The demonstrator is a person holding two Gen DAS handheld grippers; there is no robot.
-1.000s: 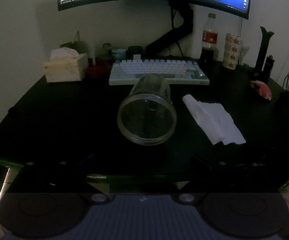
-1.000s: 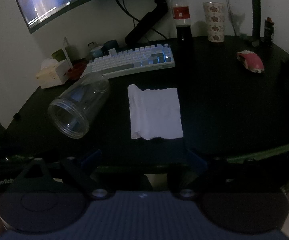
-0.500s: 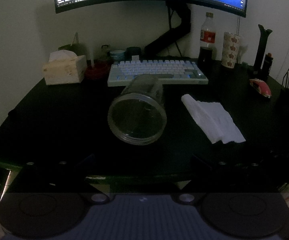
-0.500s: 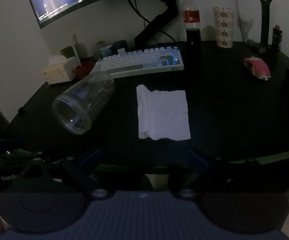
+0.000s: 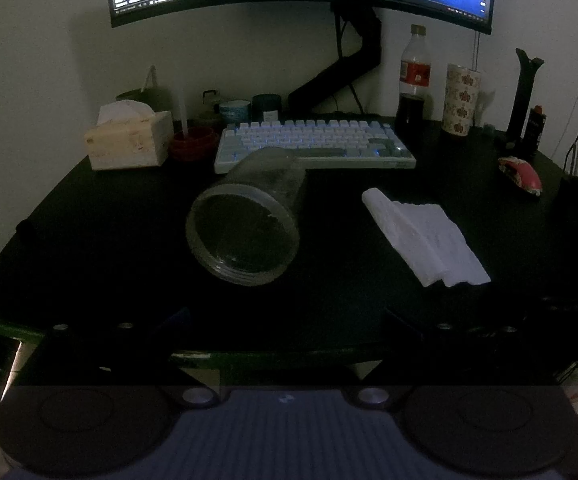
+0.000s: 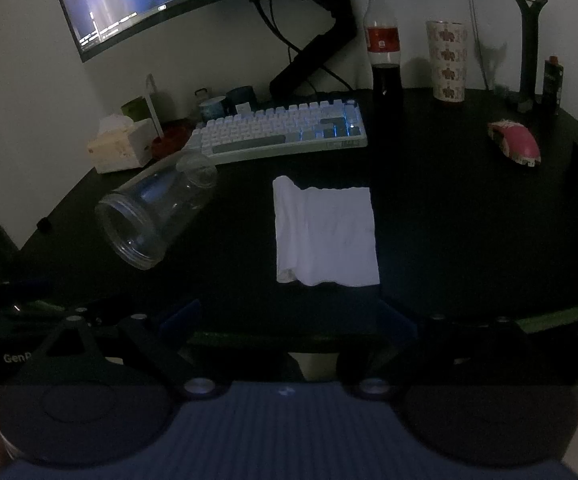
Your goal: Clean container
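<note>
Ahead, both grippers [image 5: 285,320] [image 6: 289,316] spread wide, empty (jar [image 5: 245,232] beside cloth [image 6: 325,236], apart).

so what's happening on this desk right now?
Nothing is held yet. A clear plastic jar lies on its side on the black desk, mouth toward the cameras, with a folded white cloth flat beside it, apart from it. Both claws hang back at the near desk edge, open and empty: the left claw faces the jar, the right claw the cloth.
</note>
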